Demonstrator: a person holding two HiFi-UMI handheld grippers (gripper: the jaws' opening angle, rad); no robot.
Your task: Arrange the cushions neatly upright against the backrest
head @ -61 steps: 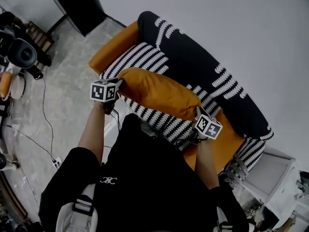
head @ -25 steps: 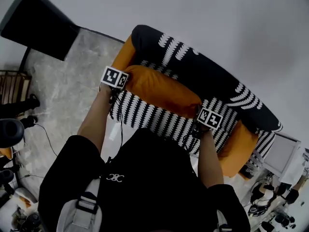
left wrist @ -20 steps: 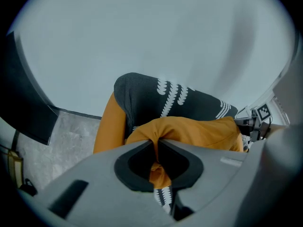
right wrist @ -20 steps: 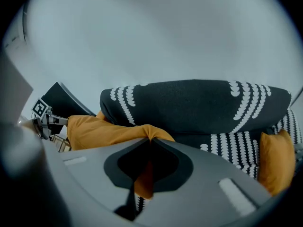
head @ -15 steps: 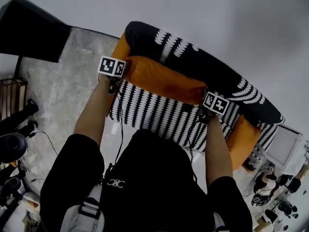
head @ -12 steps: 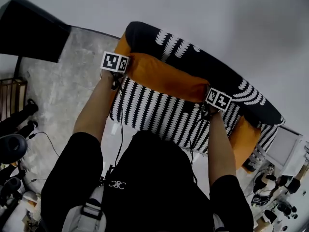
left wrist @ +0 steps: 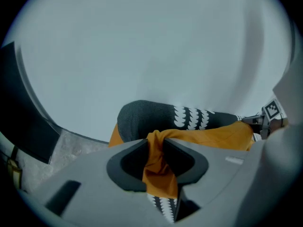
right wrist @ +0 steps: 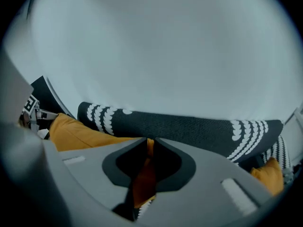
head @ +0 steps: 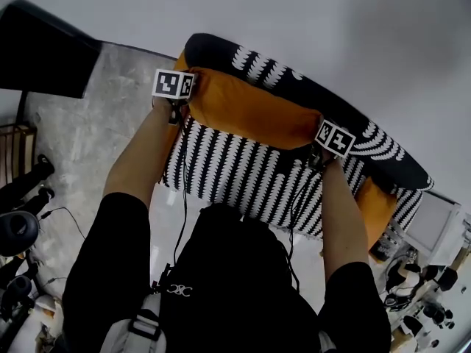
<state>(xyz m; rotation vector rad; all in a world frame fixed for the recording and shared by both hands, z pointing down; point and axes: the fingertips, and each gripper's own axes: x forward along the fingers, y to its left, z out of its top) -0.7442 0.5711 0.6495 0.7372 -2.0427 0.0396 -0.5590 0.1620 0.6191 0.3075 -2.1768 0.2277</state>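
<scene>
Placing step: long orange fabric cushion (head: 254,116) against black patterned sofa backrest (head: 294,85); left gripper (left wrist: 156,157) and right gripper (right wrist: 147,162) pinch its corners, jaws just easing open. Next: release fully, withdraw.

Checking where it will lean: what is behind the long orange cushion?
Directly behind the orange cushion runs the sofa's black-and-white backrest, with a pale wall beyond. The cushion covers the backrest's lower face, so contact cannot be seen.
</scene>
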